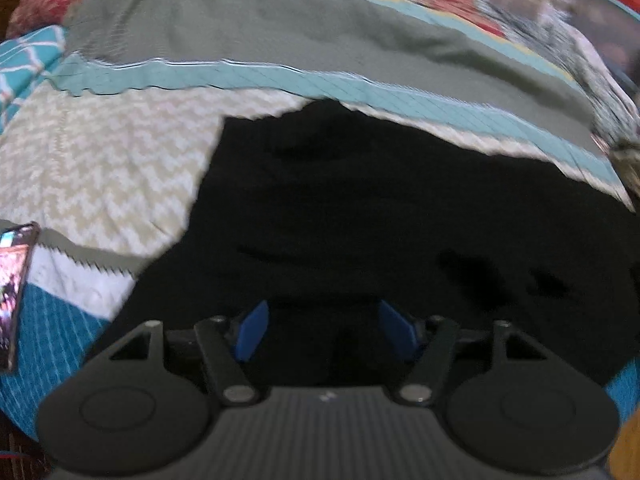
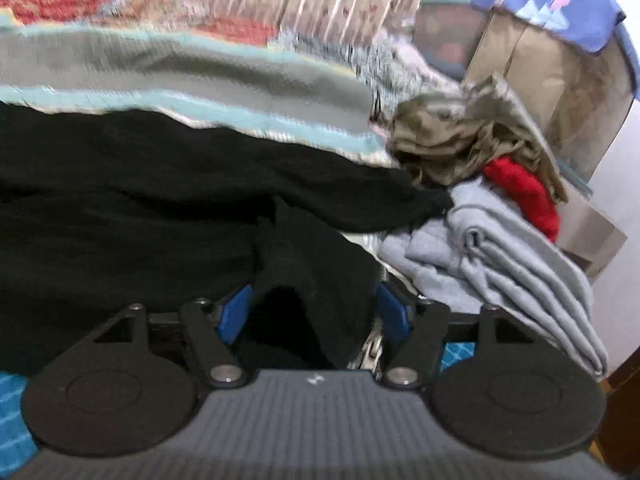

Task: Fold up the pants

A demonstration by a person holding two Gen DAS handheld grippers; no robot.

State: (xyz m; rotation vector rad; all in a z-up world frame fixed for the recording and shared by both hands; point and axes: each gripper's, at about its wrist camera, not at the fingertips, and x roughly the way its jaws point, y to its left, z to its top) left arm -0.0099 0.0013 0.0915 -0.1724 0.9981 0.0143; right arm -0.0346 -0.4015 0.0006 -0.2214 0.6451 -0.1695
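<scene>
The black pants [image 1: 380, 216] lie spread across a patterned quilt [image 1: 104, 172] on a bed. In the left wrist view my left gripper [image 1: 324, 328] is open, its blue pads wide apart, low over the near edge of the black cloth. In the right wrist view the pants [image 2: 160, 184] stretch from the left to a leg end near the pile of clothes. My right gripper [image 2: 316, 312] is open, with a raised fold of the black cloth between its blue pads; the pads are not pressed on it.
A phone [image 1: 14, 292] lies on the quilt at the left. At the right are folded grey clothes [image 2: 500, 248], a red garment [image 2: 524, 192] and an olive garment [image 2: 460, 136]. Storage bags [image 2: 552, 64] stand behind them. Curtains hang at the back.
</scene>
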